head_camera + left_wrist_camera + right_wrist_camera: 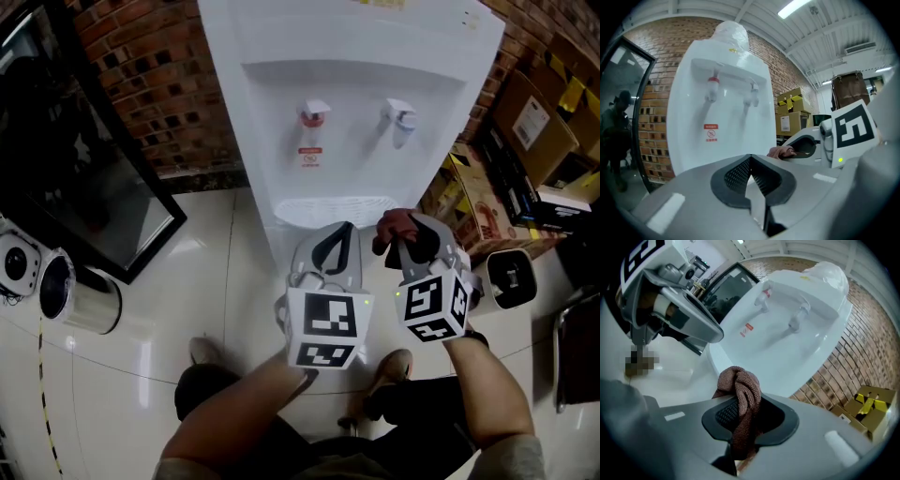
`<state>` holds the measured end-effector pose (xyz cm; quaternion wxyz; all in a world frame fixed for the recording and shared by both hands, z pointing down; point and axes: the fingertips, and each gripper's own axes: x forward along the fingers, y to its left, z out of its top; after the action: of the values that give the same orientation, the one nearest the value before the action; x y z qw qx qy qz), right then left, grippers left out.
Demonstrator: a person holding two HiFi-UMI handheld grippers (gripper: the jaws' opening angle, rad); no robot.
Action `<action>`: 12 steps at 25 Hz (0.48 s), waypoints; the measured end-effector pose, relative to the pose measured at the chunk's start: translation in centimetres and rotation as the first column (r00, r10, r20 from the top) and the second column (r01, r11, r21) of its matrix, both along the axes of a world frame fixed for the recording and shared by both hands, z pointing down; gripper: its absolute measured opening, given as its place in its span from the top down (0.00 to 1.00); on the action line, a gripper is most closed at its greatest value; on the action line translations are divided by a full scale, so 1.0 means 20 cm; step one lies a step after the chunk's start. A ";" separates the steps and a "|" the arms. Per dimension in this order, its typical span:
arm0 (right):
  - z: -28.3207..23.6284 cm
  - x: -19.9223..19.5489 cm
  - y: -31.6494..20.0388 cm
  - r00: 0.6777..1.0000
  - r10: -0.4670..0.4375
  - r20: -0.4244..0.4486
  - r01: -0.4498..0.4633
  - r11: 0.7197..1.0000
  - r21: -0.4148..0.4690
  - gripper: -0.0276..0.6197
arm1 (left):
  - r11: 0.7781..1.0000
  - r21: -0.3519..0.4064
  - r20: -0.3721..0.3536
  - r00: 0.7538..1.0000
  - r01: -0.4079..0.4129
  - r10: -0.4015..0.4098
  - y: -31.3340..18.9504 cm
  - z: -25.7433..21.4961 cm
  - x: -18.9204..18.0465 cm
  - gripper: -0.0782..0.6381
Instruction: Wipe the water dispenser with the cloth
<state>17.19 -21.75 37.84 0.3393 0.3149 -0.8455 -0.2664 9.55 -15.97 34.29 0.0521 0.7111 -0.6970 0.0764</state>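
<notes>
Water dispenser [356,84], a tall white plastic cabinet, stands on the pale glossy tiled floor [187,281] with its back to a red brick wall [159,94]. In its recessed front you have a red-capped tap [314,114] on the left and a blue-capped tap [400,114] on the right. A small red warning sticker [310,157] sits under the red tap, and a white slotted drip tray [333,208] lies below both.

Your two grippers are side by side in front of the cabinet's lower part, just below the drip tray, both pointing towards it. Your right gripper [405,239] has its jaws clamped on a reddish-brown terry cloth [394,227]. The cloth is bunched and twisted between the black ribbed pads, with a knot-like lump standing out past the fingertips and a tail hanging back behind them. That lump is close to the edge of the drip tray, but you cannot tell whether it touches the cabinet.

Your left gripper [335,246] is empty, with its jaws closed together so that the two black pads meet at the tips.

Brown cardboard boxes [525,122] are stacked to the right of the dispenser. A black-framed glass door [84,187] leans on the left, with a shiny metal cylinder [80,295] on the floor beside it.
</notes>
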 end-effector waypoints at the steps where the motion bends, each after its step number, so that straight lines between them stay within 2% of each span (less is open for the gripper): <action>1: -0.02 -0.06 0.06 0.999 -0.027 0.018 0.027 1.000 -0.002 0.81 | 1.000 0.005 0.008 1.000 0.016 -0.017 0.04 -0.02 -0.05 0.89; 4: -0.01 -0.28 0.24 0.990 -0.138 0.014 0.138 0.990 0.029 0.81 | 0.997 0.006 0.030 0.996 0.082 -0.082 0.16 -0.04 -0.25 0.89; 8: 0.11 -0.58 0.48 0.955 -0.288 -0.073 0.292 0.954 0.062 0.81 | 0.985 -0.033 0.066 0.984 0.168 -0.166 0.33 0.01 -0.51 0.89; 12: 0.24 -0.85 0.65 0.916 -0.368 -0.159 0.386 0.918 0.097 0.81 | 0.971 -0.082 0.051 0.974 0.225 -0.221 0.46 0.10 -0.70 0.89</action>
<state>0.22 -8.83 42.64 0.3183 0.1476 -0.8463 -0.4008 -4.48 -6.72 36.34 0.0768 0.6237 -0.7693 0.1152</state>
